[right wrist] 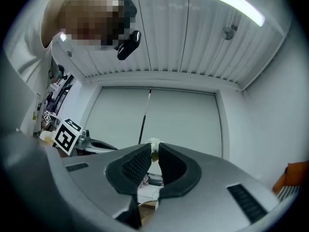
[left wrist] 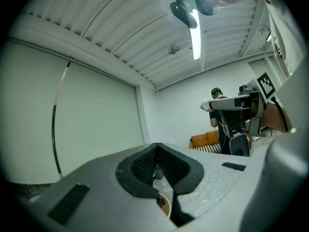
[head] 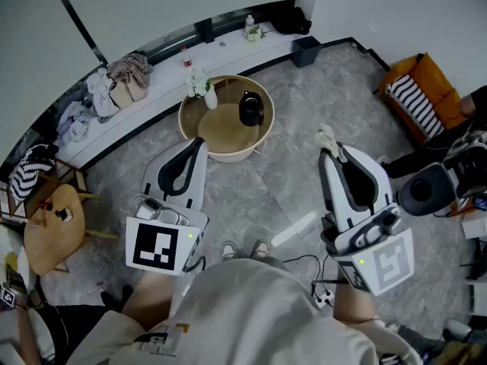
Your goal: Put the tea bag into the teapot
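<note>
In the head view, your right claw [head: 329, 149] pinches the tea bag [head: 326, 137] over grey floor tiles [head: 289, 188]; the teapot [head: 251, 109] stands on the round table [head: 228, 157] ahead and to its left, open floor between. The left gripper view shows your left claw [left wrist: 155, 154] closed on nothing, a blank wall [left wrist: 96, 120] beyond its tips. The right gripper view shows the bag clamped at the tips.

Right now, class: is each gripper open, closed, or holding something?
Left gripper: closed, empty.
Right gripper: closed on a small pale tea bag.
</note>
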`<action>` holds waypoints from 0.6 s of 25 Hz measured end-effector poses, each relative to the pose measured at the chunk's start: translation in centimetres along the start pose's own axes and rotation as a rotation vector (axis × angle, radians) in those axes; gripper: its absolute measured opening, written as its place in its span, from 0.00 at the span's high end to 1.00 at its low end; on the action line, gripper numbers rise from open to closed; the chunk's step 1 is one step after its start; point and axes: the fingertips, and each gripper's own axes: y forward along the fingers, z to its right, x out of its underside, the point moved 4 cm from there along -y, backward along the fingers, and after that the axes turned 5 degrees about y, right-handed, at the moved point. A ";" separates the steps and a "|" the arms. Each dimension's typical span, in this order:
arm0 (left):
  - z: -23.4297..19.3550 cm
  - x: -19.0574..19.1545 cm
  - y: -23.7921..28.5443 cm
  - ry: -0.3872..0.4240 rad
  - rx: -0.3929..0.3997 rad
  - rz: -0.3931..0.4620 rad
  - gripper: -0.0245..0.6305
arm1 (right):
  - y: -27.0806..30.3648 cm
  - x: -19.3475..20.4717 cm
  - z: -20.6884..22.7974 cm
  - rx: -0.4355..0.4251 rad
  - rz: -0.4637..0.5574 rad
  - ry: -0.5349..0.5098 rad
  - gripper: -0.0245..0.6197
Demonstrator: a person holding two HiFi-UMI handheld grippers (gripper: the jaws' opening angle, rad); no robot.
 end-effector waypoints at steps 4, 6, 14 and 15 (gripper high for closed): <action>0.1 0.0 0.0 0.008 0.004 -0.003 0.95 | 0.1 0.0 -0.1 0.000 -0.005 -0.003 0.89; 0.0 -0.1 -0.1 0.010 0.007 -0.003 0.95 | 0.1 0.0 -0.1 0.014 -0.012 0.001 0.89; 0.2 -0.4 -0.3 0.001 0.022 -0.008 0.95 | -0.2 0.6 0.1 0.022 -0.037 0.033 0.89; 0.4 -0.4 -0.3 0.001 0.024 -0.008 0.95 | -0.3 0.7 0.1 0.020 -0.040 0.034 0.89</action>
